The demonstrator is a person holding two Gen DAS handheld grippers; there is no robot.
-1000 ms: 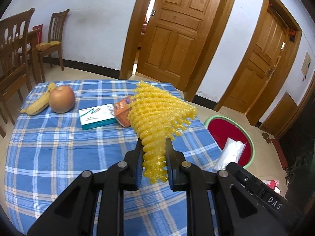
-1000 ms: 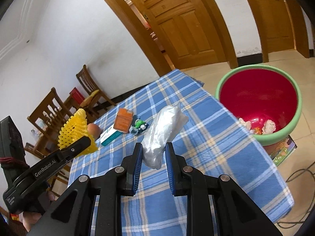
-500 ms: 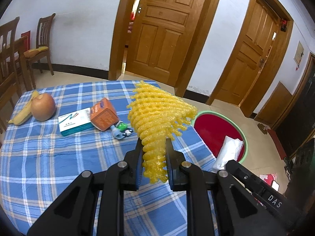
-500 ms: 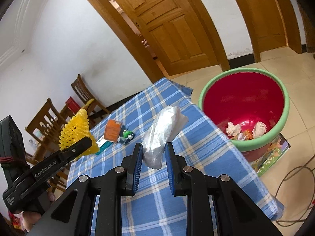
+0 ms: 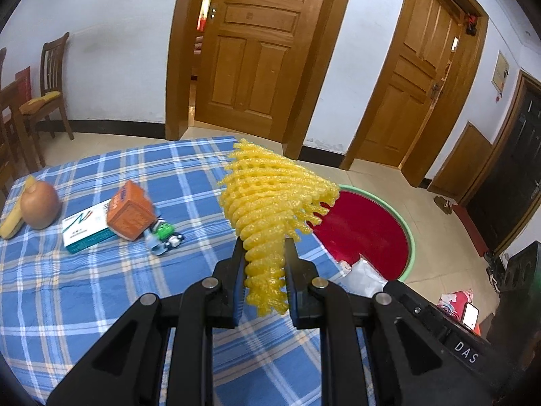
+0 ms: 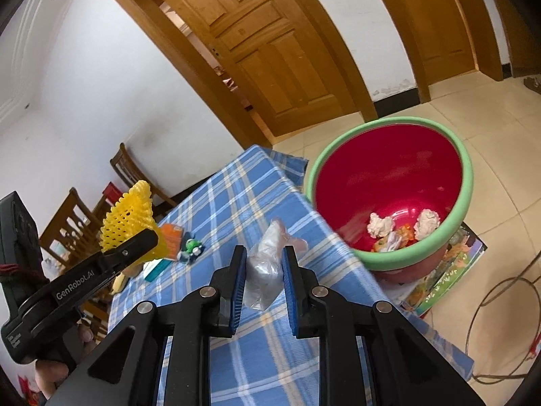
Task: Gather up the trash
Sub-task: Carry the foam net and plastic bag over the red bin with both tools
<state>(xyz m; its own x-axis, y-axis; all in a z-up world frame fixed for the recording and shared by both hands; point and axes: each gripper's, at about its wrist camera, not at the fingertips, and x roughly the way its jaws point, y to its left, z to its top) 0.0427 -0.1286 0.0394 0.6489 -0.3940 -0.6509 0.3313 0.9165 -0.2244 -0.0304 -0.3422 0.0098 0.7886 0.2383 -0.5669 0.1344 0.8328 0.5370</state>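
Observation:
My left gripper (image 5: pixel 263 247) is shut on a yellow foam fruit net (image 5: pixel 270 203), held above the blue plaid table (image 5: pixel 101 287). It also shows in the right wrist view (image 6: pixel 130 223). My right gripper (image 6: pixel 260 253) is shut on a crumpled clear plastic bag (image 6: pixel 267 264), held over the table's right edge. The red bin with a green rim (image 6: pixel 392 186) stands on the floor beside the table, with several crumpled scraps (image 6: pixel 382 225) in it. The bin also shows in the left wrist view (image 5: pixel 368 230).
On the table lie an orange carton (image 5: pixel 130 215), a white and teal box (image 5: pixel 86 228), a small green toy (image 5: pixel 165 233), an apple (image 5: pixel 40 204) and a banana (image 5: pixel 13 220). Wooden chairs (image 5: pixel 50 91) stand at the left. A cable (image 6: pixel 500 321) loops on the floor.
Both grippers have moved right toward the bin with their loads. The bin appears larger and closer in both views.

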